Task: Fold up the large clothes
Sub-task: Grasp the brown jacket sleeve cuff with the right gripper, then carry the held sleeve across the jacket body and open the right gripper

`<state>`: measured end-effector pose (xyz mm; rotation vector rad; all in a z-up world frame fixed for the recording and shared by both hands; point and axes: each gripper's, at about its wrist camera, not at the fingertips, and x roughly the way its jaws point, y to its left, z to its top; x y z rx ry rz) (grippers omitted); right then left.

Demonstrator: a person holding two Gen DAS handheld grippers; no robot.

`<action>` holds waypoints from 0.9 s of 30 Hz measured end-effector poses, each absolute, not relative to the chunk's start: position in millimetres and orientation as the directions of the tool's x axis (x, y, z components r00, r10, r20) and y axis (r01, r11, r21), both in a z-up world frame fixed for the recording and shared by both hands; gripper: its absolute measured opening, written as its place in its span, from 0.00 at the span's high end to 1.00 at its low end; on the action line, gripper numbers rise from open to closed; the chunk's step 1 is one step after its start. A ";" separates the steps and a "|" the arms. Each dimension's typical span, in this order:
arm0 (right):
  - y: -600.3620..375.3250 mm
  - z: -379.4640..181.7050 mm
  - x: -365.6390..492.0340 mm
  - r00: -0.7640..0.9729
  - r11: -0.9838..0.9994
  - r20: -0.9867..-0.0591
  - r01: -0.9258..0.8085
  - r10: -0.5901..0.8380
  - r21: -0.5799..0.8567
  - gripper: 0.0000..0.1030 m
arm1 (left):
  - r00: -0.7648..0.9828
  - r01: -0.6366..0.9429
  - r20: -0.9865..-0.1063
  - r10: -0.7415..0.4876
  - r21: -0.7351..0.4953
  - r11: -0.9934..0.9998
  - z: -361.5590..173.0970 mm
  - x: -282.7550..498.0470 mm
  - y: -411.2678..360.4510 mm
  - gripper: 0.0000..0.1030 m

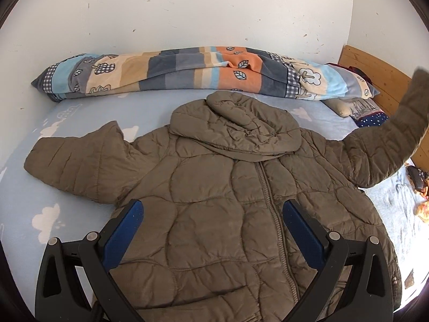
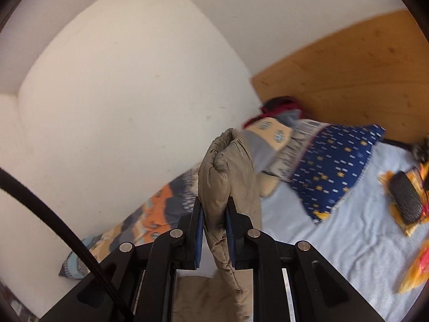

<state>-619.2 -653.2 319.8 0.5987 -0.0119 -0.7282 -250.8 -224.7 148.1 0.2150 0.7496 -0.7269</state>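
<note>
One olive quilted jacket [image 1: 228, 201] lies front-up on the pale blue bed sheet [image 1: 67, 201], hood [image 1: 236, 126] toward twelve o'clock, zip closed. It has two sleeves: one lies flat at nine o'clock, the other sleeve [image 1: 396, 134] is lifted off the bed at three o'clock. There are two grippers. The left gripper [image 1: 213, 222] hangs over the jacket's chest with its jaws spread wide and nothing between them. Only the right wrist view shows the right gripper [image 2: 214, 214], its blue pads pressed onto the raised sleeve's cuff [image 2: 228, 166], which stands up between them. That view also shows one navy starred pillow [image 2: 335, 166] at two o'clock, a wooden headboard [image 2: 348, 80] and a dark brush [image 2: 405, 201] at three o'clock. One rolled patchwork blanket [image 1: 187, 72] lies along the wall at twelve o'clock, just beyond the hood
</note>
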 end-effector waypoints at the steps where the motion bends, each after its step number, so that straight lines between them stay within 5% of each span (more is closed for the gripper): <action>1: -643.3 327.9 -610.2 0.773 0.613 -0.179 0.602 -0.609 0.512 0.84 | 0.507 0.667 -0.686 -0.521 -0.071 0.742 148.4 -249.7 -223.1 0.00; 14: -553.3 342.4 -481.8 0.903 0.805 -0.206 0.429 -0.376 0.410 0.84 | 0.503 0.636 -0.685 -0.527 -0.120 0.762 152.4 -236.7 -204.8 0.00; 27: -449.6 249.9 -336.8 0.884 0.927 -0.455 0.253 -0.106 0.276 0.85 | 0.540 0.505 -0.703 -0.463 -0.170 0.846 149.9 -207.2 -176.8 0.00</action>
